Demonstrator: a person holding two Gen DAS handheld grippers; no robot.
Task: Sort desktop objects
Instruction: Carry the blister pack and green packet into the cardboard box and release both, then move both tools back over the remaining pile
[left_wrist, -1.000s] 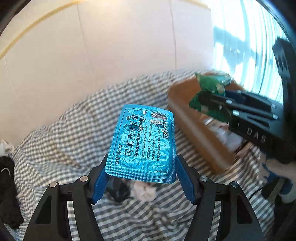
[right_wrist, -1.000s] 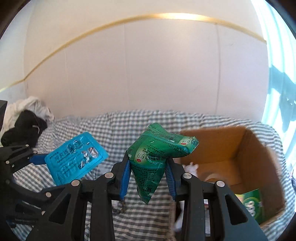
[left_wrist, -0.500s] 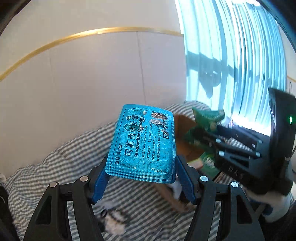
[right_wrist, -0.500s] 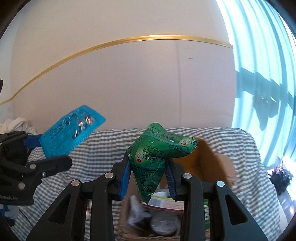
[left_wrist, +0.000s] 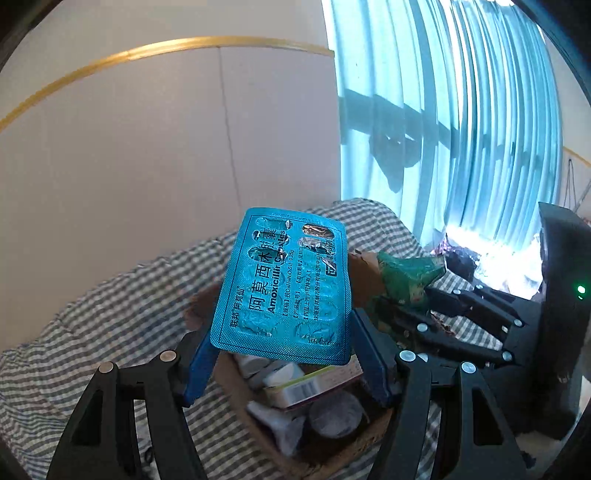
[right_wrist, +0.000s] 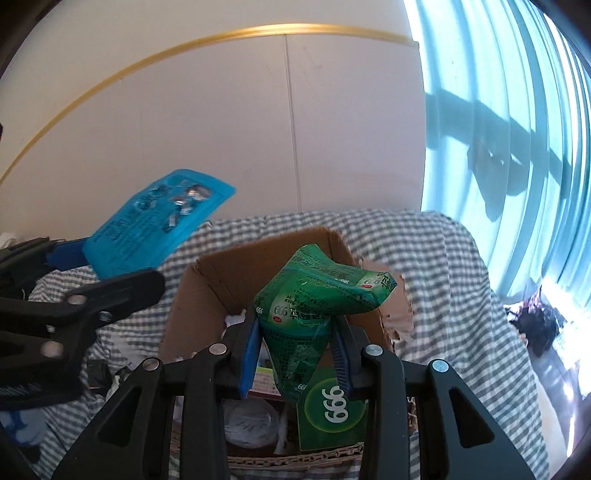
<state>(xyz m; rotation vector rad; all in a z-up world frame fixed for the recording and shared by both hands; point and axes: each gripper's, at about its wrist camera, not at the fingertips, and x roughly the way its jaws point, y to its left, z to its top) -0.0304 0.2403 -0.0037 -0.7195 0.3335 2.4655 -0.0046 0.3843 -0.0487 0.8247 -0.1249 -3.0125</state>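
1. Pale panelled wall with a thin gold strip fills the upper left of both views; a bright window with turquoise vertical blinds takes the upper right.
2. Grey-and-white checked cloth covers the surface across the lower half of each frame.
3. On that cloth stands an open brown cardboard box, lower centre in the right wrist view, its rim torn on the right side. Inside lie a green carton printed "999", a whitish bundle and other small packs too blurred to name.
4. Left gripper, bottom centre of the left wrist view, pinches the lower edge of a flat blue foil amoxicillin blister sheet between its blue pads; the sheet tilts up above the near part of the box. Several pockets are burst open.
5. Right gripper, bottom centre of the right wrist view, clamps a crumpled green foil sachet by its narrow lower end, held in the air over the box opening.
6. In the left wrist view the sachet appears at centre right, just beside the blister sheet.
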